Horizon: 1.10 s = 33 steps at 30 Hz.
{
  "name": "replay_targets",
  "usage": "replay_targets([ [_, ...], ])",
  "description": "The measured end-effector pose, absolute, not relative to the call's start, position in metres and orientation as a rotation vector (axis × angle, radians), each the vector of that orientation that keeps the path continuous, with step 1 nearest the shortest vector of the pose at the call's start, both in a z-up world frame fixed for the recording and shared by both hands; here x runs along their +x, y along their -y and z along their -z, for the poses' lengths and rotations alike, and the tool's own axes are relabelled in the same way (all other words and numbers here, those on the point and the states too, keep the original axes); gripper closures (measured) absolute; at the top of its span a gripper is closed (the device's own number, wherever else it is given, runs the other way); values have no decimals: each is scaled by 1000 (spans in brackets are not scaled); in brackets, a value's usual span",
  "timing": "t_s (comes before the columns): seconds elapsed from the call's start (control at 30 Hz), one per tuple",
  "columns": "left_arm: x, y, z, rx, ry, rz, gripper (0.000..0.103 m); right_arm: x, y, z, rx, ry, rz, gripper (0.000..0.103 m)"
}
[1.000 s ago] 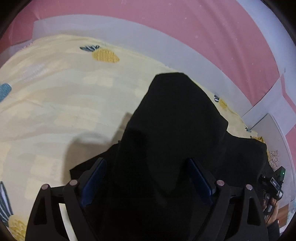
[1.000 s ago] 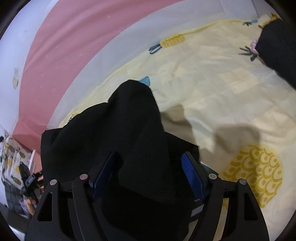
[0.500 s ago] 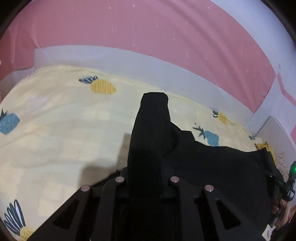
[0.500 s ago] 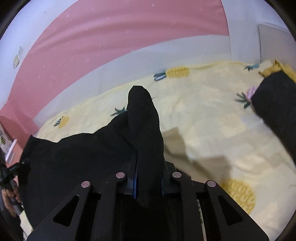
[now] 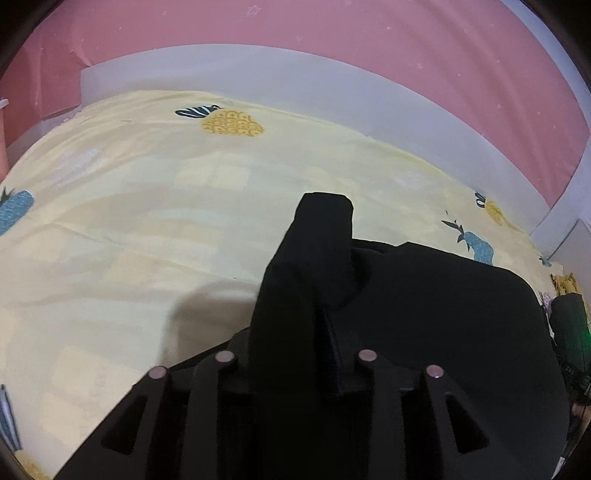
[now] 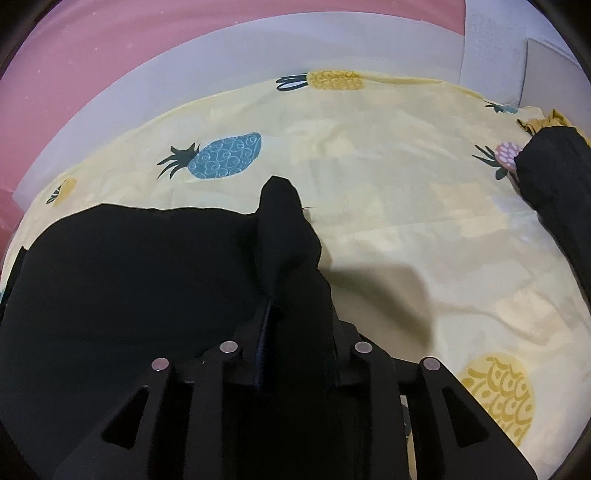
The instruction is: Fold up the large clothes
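Observation:
A large black garment (image 5: 443, 314) lies over a yellow pineapple-print bedsheet (image 5: 147, 221). My left gripper (image 5: 295, 325) is shut on a pinched corner of the black garment, which sticks up between the jaws and hides the fingertips. In the right wrist view the same black garment (image 6: 129, 277) spreads to the left. My right gripper (image 6: 291, 306) is shut on another pinched corner of it, held a little above the sheet (image 6: 406, 221). The cloth stretches between the two grippers.
A second dark garment (image 6: 554, 192) lies at the right edge of the bed, also seen in the left wrist view (image 5: 569, 325). A pale bed border (image 5: 332, 81) and a pink wall (image 5: 295, 22) stand behind.
Both grippers went from open around the bunched cloth to shut on it. They have lifted, and the garment now spreads wider between them.

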<state>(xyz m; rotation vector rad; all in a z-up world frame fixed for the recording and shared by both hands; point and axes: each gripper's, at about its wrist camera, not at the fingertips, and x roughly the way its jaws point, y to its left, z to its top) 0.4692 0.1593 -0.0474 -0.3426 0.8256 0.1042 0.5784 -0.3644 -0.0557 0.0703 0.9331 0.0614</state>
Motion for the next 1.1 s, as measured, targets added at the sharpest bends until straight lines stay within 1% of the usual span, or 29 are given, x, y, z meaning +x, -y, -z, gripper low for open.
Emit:
replay_targets([
  [0.07, 461, -165, 35, -346, -811, -99, 65, 570, 367, 45, 79, -911, -62, 72],
  [0.1, 457, -168, 30, -346, -806, -100, 60, 563, 372, 36, 88, -890, -67, 70],
  [0.13, 453, -173, 25, -342, -800, -110, 57, 558, 373, 30, 95, -874, -68, 68],
  [0.17, 449, -179, 18, -344, -789, -118, 53, 547, 379, 18, 104, -838, -62, 63],
  [0.2, 443, -184, 12, -348, -773, -120, 52, 536, 385, 8, 112, -800, -59, 60],
  [0.33, 408, -197, -13, -417, -695, -106, 52, 499, 401, -16, 147, -720, -77, 59],
  [0.43, 383, -169, -18, -376, -650, -6, 51, 471, 392, -10, 126, -700, -133, 59],
  [0.53, 381, -137, 5, -301, -684, 39, 51, 463, 370, 14, 80, -728, -159, 59],
  [0.63, 398, -132, 37, -268, -738, -22, 51, 475, 361, 37, 2, -715, -82, 58],
  [0.7, 401, -138, 49, -296, -710, -45, 49, 484, 369, 43, 36, -724, -61, 51],
  [0.83, 402, -129, 53, -245, -709, -90, 49, 494, 378, 57, 81, -752, -65, 50],
  [0.97, 392, -132, 34, -252, -742, -84, 49, 482, 379, 37, 61, -754, -50, 50],
  [1.1, 401, -129, 9, -251, -735, -37, 49, 478, 377, 9, 68, -694, -83, 50],
])
